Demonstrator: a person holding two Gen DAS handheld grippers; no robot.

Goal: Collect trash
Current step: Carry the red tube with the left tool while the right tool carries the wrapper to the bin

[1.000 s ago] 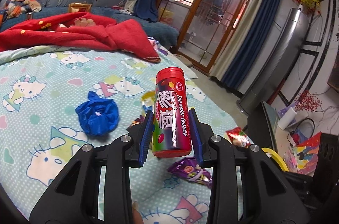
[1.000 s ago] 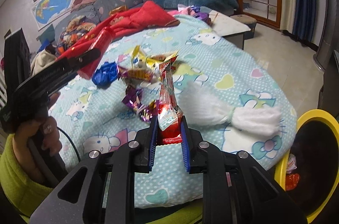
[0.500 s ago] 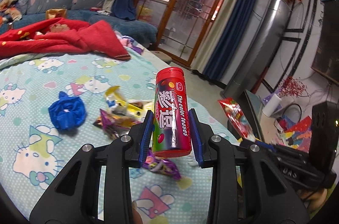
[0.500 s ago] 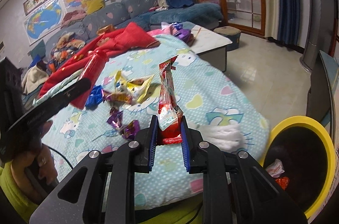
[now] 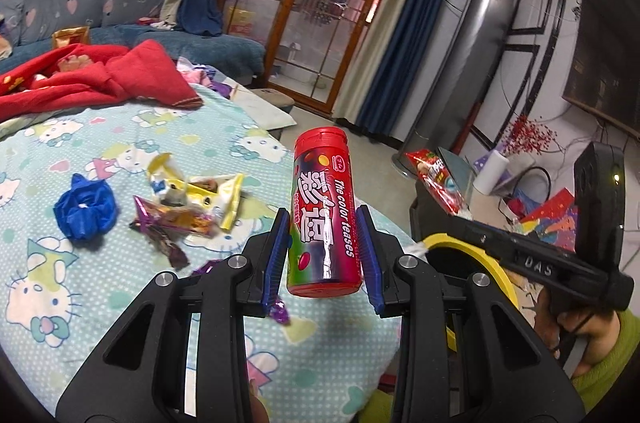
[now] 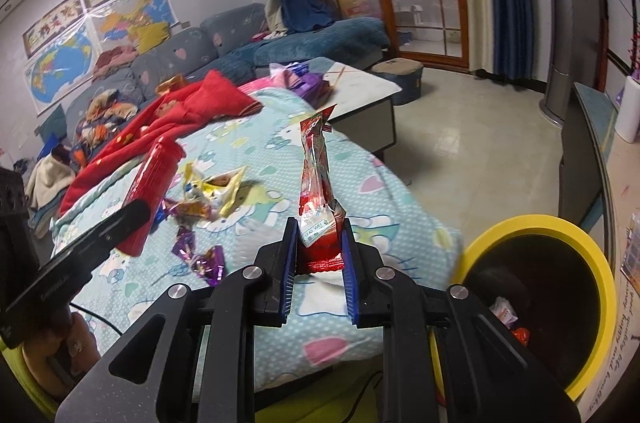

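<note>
My left gripper [image 5: 323, 255] is shut on a red candy tube [image 5: 325, 211] and holds it upright above the bed's near edge. The tube also shows in the right wrist view [image 6: 152, 179]. My right gripper [image 6: 319, 259] is shut on a red snack wrapper [image 6: 318, 191], held upright to the left of the yellow-rimmed trash bin [image 6: 600, 287]. That wrapper [image 5: 436, 179] and the bin's rim [image 5: 476, 255] show at right in the left wrist view. Loose wrappers [image 5: 188, 203] and a blue crumpled bag [image 5: 84, 207] lie on the bed.
The bed has a Hello Kitty sheet [image 5: 80, 287] with a red blanket [image 5: 100, 79] at the back. Purple wrappers [image 6: 200, 255] lie near the bed's front. The bin holds some trash [image 6: 506, 315]. A low table [image 6: 360, 91] and tiled floor [image 6: 480, 143] lie beyond.
Both grippers have swung right towards the yellow bin with their loads. The bin has come more fully into the right wrist view, and its rim now shows in the left wrist view.
</note>
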